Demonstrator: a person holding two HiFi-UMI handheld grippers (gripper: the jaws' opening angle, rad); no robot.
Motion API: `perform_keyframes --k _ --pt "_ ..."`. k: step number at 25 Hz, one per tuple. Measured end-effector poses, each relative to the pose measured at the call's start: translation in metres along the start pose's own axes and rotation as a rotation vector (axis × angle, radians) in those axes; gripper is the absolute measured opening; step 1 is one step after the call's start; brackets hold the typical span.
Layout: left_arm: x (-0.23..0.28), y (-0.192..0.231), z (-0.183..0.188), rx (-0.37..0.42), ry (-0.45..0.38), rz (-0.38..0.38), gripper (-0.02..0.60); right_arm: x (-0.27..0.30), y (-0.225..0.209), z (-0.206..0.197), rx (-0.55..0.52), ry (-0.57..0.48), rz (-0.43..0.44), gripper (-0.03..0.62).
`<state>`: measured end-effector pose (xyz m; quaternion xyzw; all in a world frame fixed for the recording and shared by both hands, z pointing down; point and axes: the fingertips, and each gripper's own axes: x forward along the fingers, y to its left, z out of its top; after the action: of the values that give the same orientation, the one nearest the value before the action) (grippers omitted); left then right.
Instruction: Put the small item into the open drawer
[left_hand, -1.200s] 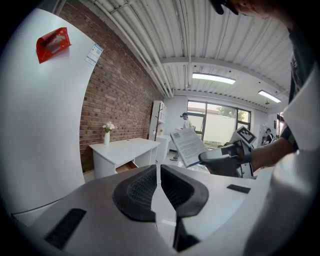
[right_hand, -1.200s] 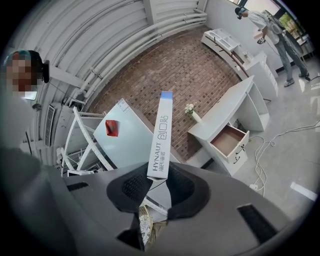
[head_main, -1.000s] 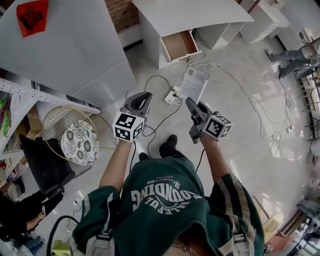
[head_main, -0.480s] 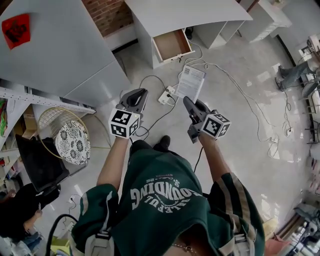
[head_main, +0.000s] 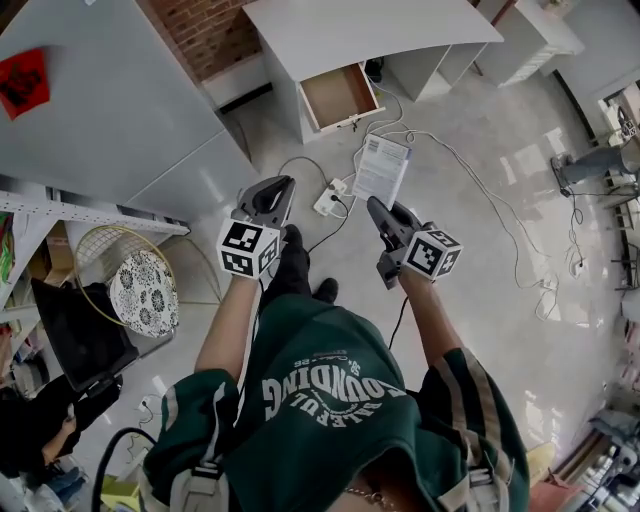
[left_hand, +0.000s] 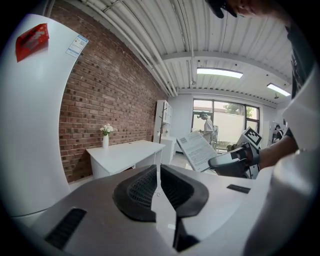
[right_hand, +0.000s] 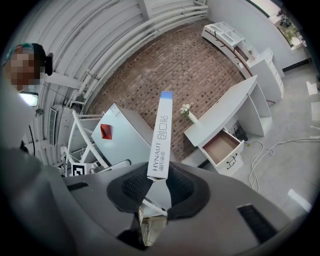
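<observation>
**Plaster box (right_hand: 161, 135) held well short of the drawer (right_hand: 220, 146)**

Right gripper (right_hand: 156, 182) clamps the box's lower end across its flat faces. It looks like light, thin card that would dent under a hard squeeze, so that grip suits it. Left gripper (left_hand: 157, 190), equally far from the drawer, is closed on nothing.

HYNAUT bandage box (right_hand: 161, 132): we lose its lower end between the pads of the right tool (right_hand: 159, 176). In the head view the print on its face is too small to read. Open drawer (head_main: 338, 93): its rear is hidden under the counter (head_main: 370, 30) top. Bystander (head_main: 40, 425) bottom-left is cut by the frame edge, as are someone's legs (head_main: 590, 165) at the right edge.
</observation>
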<state>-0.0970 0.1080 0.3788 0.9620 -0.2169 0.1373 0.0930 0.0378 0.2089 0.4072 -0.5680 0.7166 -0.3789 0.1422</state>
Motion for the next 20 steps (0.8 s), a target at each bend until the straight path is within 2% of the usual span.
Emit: perform_keyframes --k 10,20 --pt "0.063 0.029 0.005 -0.035 -0.01 -0.023 0.035 0.052 -0.029 0.028 -0.018 0.055 -0.008 0.098" --pt "0.134 0.101 0.015 -0.028 0.012 -0.012 0.035 0.15 -0.07 0.066 -0.031 0.135 -0.009 0.098"
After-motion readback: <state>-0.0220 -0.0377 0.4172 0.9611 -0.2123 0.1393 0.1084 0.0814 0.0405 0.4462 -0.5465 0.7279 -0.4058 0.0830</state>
